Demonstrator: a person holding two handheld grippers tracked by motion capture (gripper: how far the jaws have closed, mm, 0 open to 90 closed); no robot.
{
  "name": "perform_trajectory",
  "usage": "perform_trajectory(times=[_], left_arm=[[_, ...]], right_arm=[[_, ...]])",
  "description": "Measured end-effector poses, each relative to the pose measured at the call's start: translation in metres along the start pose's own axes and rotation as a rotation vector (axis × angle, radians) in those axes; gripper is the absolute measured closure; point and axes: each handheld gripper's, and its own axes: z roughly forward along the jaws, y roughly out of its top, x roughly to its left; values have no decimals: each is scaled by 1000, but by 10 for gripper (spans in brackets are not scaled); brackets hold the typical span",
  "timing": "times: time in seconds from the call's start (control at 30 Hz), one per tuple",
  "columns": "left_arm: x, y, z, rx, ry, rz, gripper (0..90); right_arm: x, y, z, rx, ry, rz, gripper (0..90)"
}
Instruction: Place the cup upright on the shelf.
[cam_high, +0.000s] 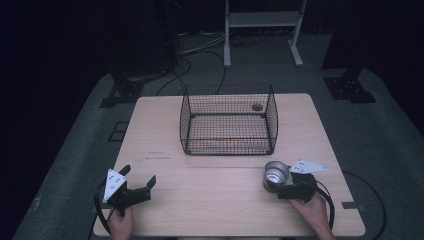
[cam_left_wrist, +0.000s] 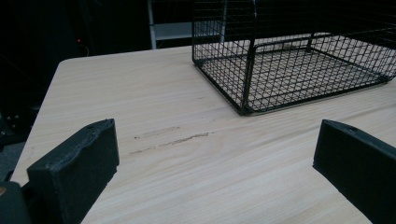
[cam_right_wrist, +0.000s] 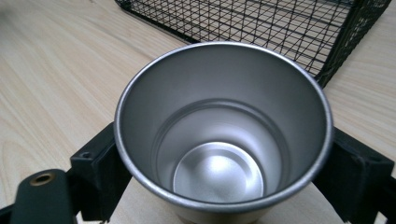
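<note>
I have the right gripper (cam_high: 281, 186) clenched on the steel cup (cam_high: 276, 175), which sits at the near right of the table (cam_high: 220, 200), just short of the near right corner of the wire basket (cam_high: 228, 121). In the right gripper view the two black jaws stand against opposite sides of the cup (cam_right_wrist: 223, 130) below its rim, so I judge this a side grasp taken low on the body. To do this step well, I would keep the squeeze firm but even, because a smooth round wall can slip or swivel between flat pads, and I would check that the pads sit level with each other before lifting. The likely destination is the basket, so I would raise the cup clear of its near wall before carrying it over. In the high view the cup's mouth faces up and a little toward the camera; its long axis runs from base to mouth, close to upright with a slight tilt. It is empty inside, so spilling is no concern. My left gripper (cam_high: 140, 176) rests at the near left, released, its jaws spread wide with only bare table between them, well apart from the cup.
</note>
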Motion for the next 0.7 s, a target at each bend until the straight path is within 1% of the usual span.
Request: perform_trajectory(times=[0.1,0.23,0.33,0.5,0.7], left_arm=[[0,0,-1,-4,1,0,0],[0,0,-1,-5,1,1,0],[0,0,0,-6,3,2,0],[0,0,0,-3,3,5,0],[0,0,0,-1,3,6,0]], right_arm=[[-1,0,-1,-1,12,3,158],[-1,0,-2,-4,5,-5,166],[-2,0,-5,-8,10,6,174],[-2,2,-9,-12,13,10,175],[0,8,-12,-13,14,-1,176]])
